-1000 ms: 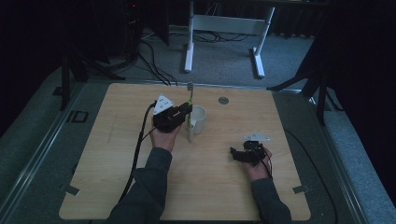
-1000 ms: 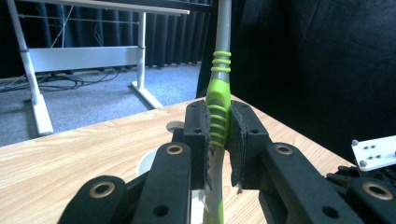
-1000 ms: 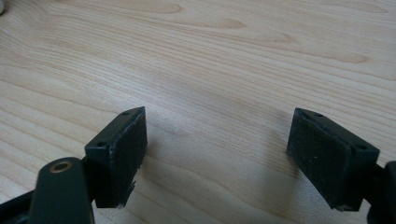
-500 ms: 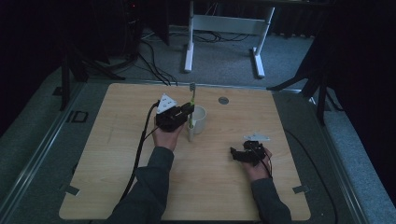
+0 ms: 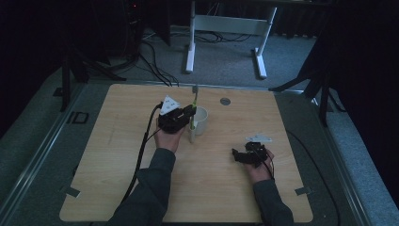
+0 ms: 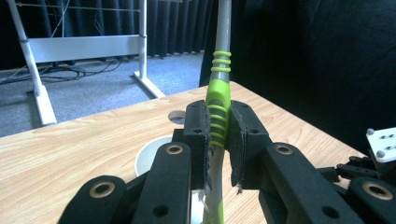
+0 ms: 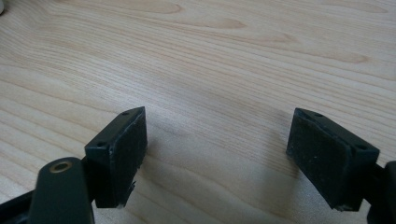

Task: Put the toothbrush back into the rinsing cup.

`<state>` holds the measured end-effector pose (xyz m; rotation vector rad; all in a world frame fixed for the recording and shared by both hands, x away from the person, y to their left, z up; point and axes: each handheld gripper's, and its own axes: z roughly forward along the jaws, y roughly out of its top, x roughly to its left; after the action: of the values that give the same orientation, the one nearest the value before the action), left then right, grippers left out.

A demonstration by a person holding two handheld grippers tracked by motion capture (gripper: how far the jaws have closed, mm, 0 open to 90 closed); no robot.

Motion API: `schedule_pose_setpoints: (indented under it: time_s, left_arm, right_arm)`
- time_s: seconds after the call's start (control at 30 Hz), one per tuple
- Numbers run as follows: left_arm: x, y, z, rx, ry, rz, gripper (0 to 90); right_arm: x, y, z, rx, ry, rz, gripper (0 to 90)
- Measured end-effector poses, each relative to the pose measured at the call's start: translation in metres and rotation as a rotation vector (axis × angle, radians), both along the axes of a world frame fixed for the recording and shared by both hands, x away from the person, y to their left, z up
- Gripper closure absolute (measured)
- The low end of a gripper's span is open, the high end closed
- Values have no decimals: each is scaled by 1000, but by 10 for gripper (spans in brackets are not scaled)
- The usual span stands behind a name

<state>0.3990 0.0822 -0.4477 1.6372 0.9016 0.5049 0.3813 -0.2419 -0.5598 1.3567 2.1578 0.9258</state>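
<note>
From up high, the left gripper (image 5: 188,113) sits right against the near-left side of the white cup (image 5: 201,120), clamped on a toothbrush (image 5: 193,113) that stands nearly upright, its head poking up past the cup's far rim and its lower end reaching down at the cup's near side, though I cannot tell if it touches the table (image 5: 117,188). Holding it by the middle like that looks meant to keep it vertical so it can drop cleanly into the cup. The right gripper (image 5: 237,156) waits well off to the cup's near-right, resting low on the wood, seemingly parked out of the way. Now the left gripper view: the left gripper (image 6: 218,135) has both pads pressed tight on the toothbrush (image 6: 217,100) at its green ribbed grip, surely the best spot against slipping, with the grey shaft rising above and the cup (image 6: 152,156) just beyond and below the jaws. The brush is not yet in the cup, I would say. Over to the right gripper view: the right gripper (image 7: 215,140) gapes wide, nothing between its pads, just bare table (image 7: 210,60) beneath, far from the cup and idle.
</note>
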Motion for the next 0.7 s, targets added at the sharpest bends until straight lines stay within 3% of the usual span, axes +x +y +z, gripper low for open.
schedule_pose_setpoints:
  time_s: [0.6,0.7]
  left_arm:
    - [-12,-9,-10,109,-2,-7,776]
    - [-16,-11,-13,144,5,16,666]
  right_arm:
    - [0,0,0,-1,1,0,198]
    - [0,0,0,0,1,0,198]
